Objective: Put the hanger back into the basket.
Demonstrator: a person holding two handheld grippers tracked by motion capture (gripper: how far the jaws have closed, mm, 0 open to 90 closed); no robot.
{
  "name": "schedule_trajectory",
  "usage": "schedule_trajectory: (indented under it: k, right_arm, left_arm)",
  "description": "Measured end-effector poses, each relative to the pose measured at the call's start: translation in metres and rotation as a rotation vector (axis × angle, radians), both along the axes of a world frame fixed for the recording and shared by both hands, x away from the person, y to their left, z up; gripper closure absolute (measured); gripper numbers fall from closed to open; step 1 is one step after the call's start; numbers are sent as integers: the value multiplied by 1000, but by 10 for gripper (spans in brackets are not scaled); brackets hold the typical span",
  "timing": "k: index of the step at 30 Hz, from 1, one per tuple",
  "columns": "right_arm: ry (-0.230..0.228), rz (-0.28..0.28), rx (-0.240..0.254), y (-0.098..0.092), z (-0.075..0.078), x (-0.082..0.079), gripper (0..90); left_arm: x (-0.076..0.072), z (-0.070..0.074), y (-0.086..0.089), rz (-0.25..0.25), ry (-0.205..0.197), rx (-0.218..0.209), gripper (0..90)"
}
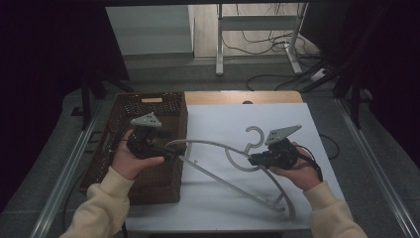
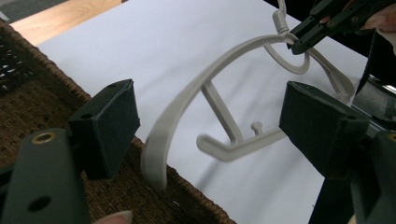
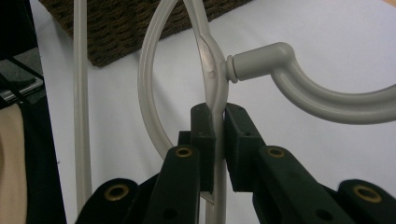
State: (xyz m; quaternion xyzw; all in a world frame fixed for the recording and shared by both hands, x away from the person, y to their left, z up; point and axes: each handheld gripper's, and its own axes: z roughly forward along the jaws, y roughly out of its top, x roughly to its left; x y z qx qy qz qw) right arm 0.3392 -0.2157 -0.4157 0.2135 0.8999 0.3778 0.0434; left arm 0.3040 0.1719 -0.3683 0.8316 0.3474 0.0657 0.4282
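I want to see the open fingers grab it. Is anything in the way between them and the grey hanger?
Nothing visible blocks it. The left gripper is open, and the curved end of the grey plastic clothes hanger already sits between its fingers, above the rim of the brown woven wicker basket. The right gripper pinches the hanger's neck.

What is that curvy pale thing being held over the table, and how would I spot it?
Look at the white table top beside the dark brown woven wicker basket. The pale grey plastic clothes hanger lies across it, one end over the basket. It alone has a hook on top, next to the shut right gripper.
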Motion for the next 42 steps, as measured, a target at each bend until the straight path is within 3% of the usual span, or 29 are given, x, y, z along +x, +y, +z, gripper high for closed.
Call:
schedule_trajectory:
  k: [14,26,30,35,42]
  right_arm:
    - [-16,49,-14,6,5,-5,824]
    - [-4,93,-16,10,5,-8,824]
    - [-5,102,-11,11,5,-8,824]
    - [2,113,-8,12,4,-9,824]
    - [4,124,-13,13,4,-9,821]
  left_arm:
    - [18,-3,-16,-67,56,36,237]
    - [28,-4,-34,-150,89,93,352]
    - [29,-6,-41,-211,118,115,408]
    - [29,-9,-48,-282,166,153,545]
    - [26,-13,-52,-296,153,226,648]
